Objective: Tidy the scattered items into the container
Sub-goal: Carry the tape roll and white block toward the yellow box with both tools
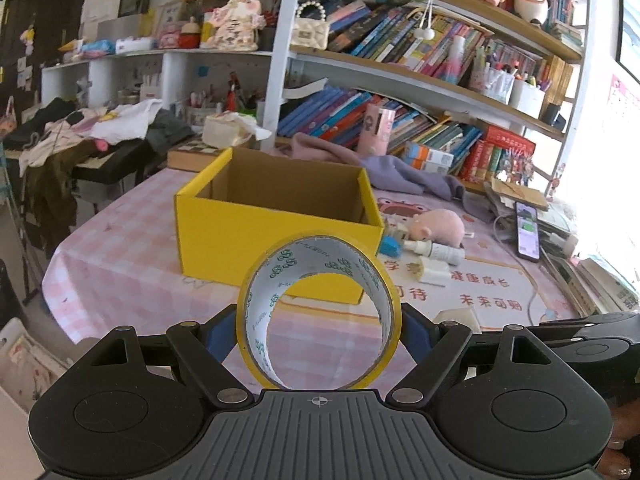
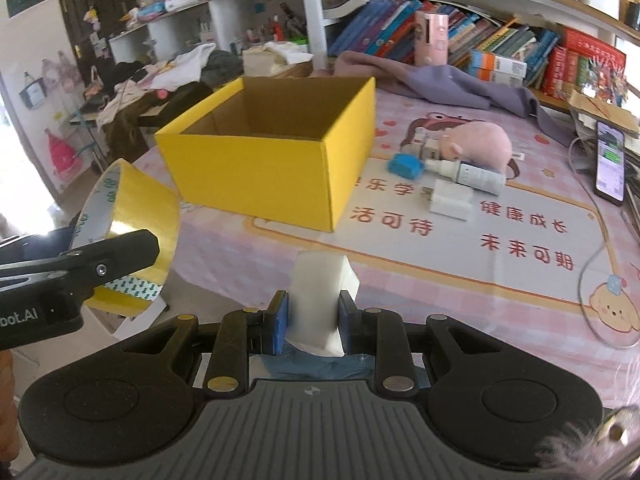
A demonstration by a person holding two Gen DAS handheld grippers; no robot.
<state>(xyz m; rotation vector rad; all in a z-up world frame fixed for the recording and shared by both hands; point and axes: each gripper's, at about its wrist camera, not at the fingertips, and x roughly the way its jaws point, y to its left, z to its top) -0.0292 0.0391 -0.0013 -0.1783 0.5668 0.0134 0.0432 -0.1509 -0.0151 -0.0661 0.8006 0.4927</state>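
An open yellow cardboard box [image 1: 280, 236] [image 2: 256, 168] stands on the pink checked table. My left gripper [image 1: 319, 330] is shut on a roll of yellow tape [image 1: 384, 276], held upright above the table in front of the box; the roll [image 2: 132, 208] and that gripper show at the left of the right wrist view. My right gripper [image 2: 314, 320] is shut on a white tissue packet [image 2: 320, 292], above the table, short of the box. To the right of the box lie a pink plush toy [image 2: 480, 144], a blue item [image 2: 406, 166], a white spray bottle [image 2: 472, 174] and a white charger [image 2: 450, 200].
A purple cloth [image 2: 452, 80] lies behind the box. A phone [image 2: 610, 160] with a cable lies at the table's right edge. Bookshelves [image 1: 420, 48] stand behind the table. Clothes are piled on a stand [image 1: 88, 132] at the left.
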